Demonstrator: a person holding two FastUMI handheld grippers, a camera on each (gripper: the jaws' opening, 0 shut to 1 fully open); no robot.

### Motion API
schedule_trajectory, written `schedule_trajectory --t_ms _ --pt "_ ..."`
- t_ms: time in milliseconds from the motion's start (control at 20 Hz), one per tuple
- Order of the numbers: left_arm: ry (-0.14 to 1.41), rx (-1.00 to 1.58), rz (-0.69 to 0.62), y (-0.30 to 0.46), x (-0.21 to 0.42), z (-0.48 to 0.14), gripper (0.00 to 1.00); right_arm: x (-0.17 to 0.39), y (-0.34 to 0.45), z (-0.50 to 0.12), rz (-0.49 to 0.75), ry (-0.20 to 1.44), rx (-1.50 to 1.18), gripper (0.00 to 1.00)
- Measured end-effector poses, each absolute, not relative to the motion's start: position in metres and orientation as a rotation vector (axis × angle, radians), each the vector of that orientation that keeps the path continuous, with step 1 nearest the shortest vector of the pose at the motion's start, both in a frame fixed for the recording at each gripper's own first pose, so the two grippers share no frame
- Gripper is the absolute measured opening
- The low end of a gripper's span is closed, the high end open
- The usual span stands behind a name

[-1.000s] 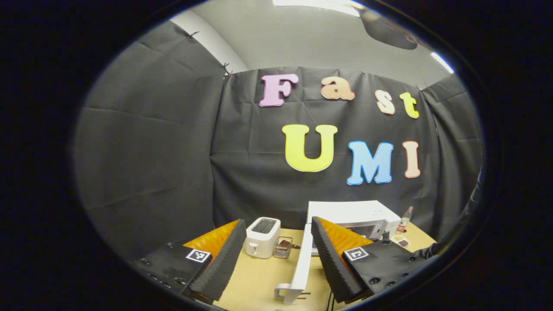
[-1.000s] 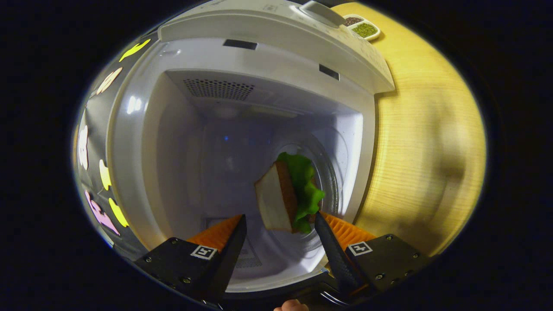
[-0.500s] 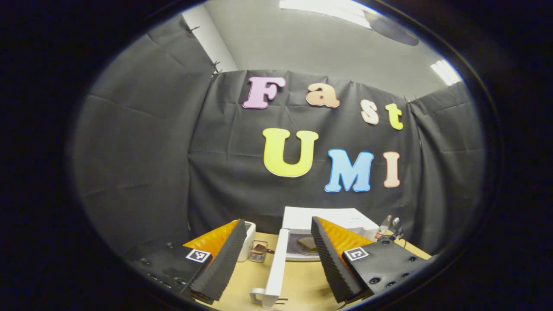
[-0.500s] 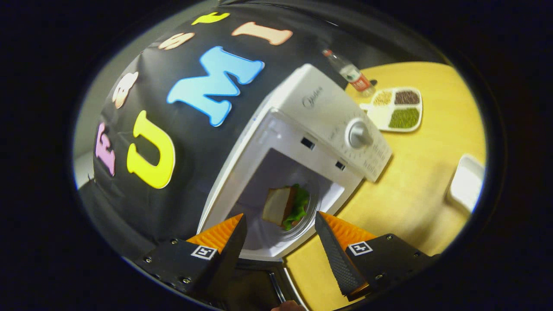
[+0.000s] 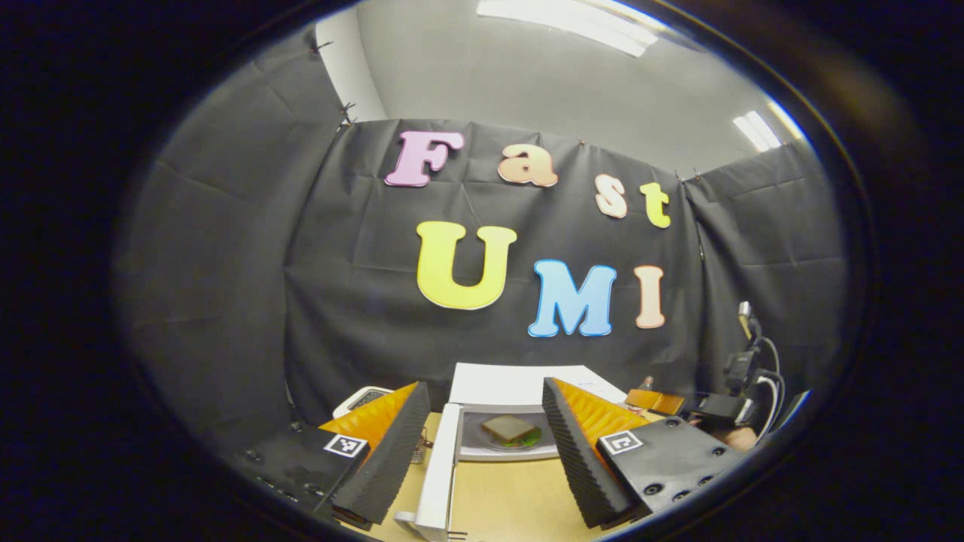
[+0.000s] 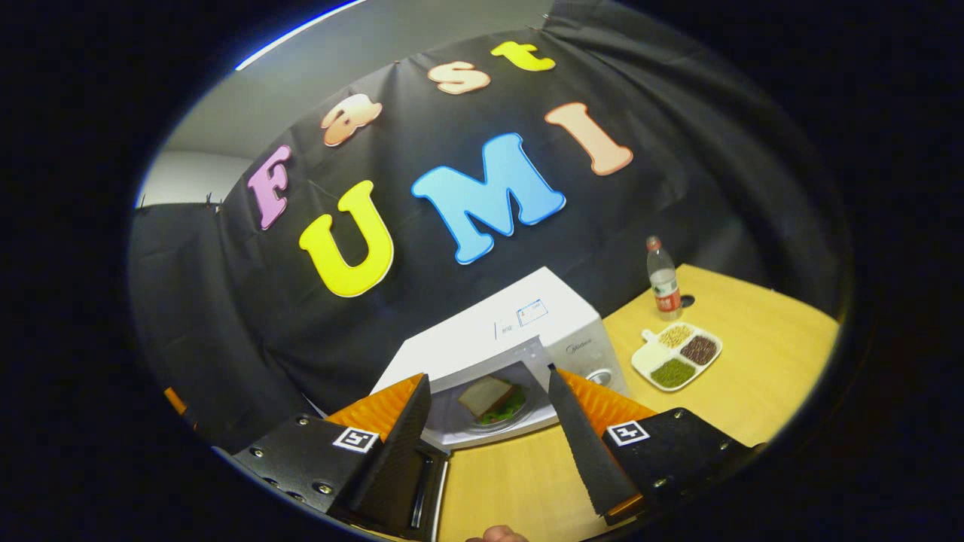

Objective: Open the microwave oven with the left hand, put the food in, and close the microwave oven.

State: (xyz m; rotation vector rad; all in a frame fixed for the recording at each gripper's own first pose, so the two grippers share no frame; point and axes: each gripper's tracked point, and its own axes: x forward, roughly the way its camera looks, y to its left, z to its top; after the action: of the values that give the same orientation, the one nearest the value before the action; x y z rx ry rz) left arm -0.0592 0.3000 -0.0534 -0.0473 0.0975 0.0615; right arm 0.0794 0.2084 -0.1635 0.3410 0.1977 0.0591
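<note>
Left gripper: jaws spread apart, holding nothing, raised over the bench and facing the microwave's open front.
Right gripper: jaws released, nothing between them, also above the bench and aimed at the microwave.
Door: swung wide open on the left side of the oven, standing edge-on in the left gripper view, its handle nearest the camera.
Microwave: white, on the bench against the black wall, cavity open toward both grippers, control knob on its right side.
Sandwich: inside the cavity, lying flat on the round glass turntable; pale bread slice on top, green lettuce sticking out along its near, lower edge. Its long axis cannot be told.
Divided dish: white, right of the microwave, three compartments holding yellowish, dark and green grains.
Bottle: clear plastic with red cap, upright beyond the dish, near the wall.
Toaster: white, left of the door, mostly hidden behind the left finger.
</note>
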Motion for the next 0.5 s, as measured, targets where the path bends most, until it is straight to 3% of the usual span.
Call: schedule_trajectory --t_ms 200,500 --pt "0.110 -0.037 0.003 0.272 -0.048 -0.059 0.97 0.041 0.183 -0.112 0.030 0.100 0.181 0.94" --pt "0.115 -0.005 -0.030 0.249 -0.046 -0.066 0.96 0.001 0.138 -0.085 -0.062 0.066 0.005 0.94"
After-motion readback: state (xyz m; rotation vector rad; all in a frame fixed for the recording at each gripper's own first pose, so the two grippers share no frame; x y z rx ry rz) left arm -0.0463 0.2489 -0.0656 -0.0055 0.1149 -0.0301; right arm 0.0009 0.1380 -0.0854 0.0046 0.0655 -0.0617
